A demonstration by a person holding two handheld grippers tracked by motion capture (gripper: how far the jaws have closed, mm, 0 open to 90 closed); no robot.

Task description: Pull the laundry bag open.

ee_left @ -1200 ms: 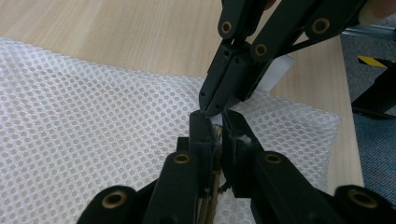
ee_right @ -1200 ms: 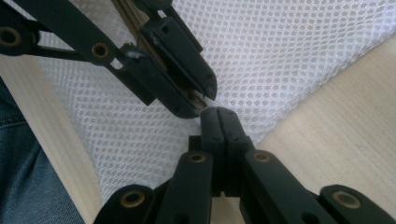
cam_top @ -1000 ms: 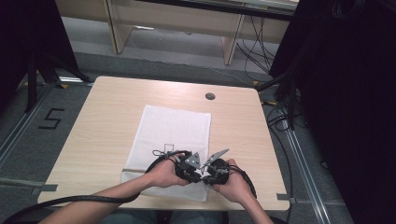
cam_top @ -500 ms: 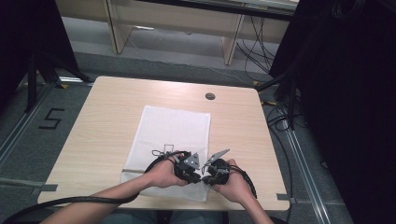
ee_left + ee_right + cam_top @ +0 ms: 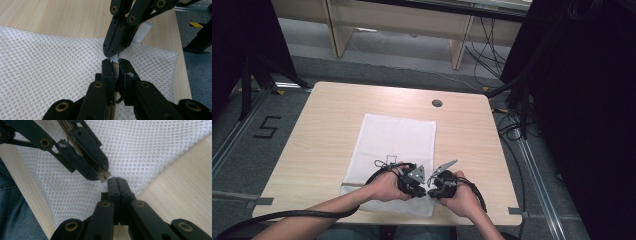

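A white mesh bag [image 5: 397, 137] lies flat on the wooden table [image 5: 327, 125]. Both grippers meet tip to tip over its near edge. My left gripper [image 5: 114, 65] is shut on a thin tan strip [image 5: 115, 68], whose layered end [image 5: 105, 175] sticks out of the jaws. My right gripper [image 5: 116, 181] is shut, jaws pressed together, its tip right against the left gripper [image 5: 103, 174]. In the left gripper view the right gripper [image 5: 111, 53] comes down from above, with a small white tab [image 5: 114, 58] at its tip. From above, the left gripper [image 5: 424, 186] and right gripper [image 5: 432, 186] sit close together.
A white strip [image 5: 143, 31] stands behind the right gripper's jaws. A thin black cord [image 5: 382, 162] lies on the bag by the left hand. A round cable hole [image 5: 437, 103] is at the table's far side. The person's lap [image 5: 15, 217] is at the near table edge.
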